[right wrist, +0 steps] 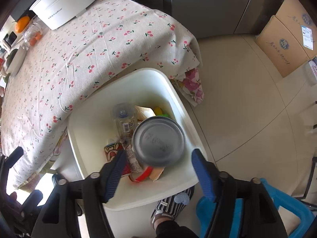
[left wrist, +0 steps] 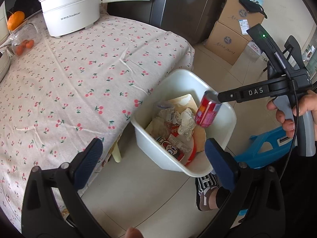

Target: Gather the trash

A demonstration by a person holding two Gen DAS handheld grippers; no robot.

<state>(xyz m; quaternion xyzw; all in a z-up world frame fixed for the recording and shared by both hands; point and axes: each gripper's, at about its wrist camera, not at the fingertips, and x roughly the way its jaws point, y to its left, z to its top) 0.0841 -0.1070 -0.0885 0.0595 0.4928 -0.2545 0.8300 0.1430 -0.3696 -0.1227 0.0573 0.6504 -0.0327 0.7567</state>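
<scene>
Red can [left wrist: 206,112], tilted, directly above white bin [left wrist: 229,119], just beyond the right gripper [right wrist: 158,170], whose jaws are spread; left gripper [left wrist: 152,158] spread, empty.

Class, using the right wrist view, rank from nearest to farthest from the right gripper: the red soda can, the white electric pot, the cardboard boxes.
1. Red soda can, between the open fingers, over the white bin.
2. Cardboard boxes, far right, on the floor.
3. White electric pot, far left, on the table.
</scene>
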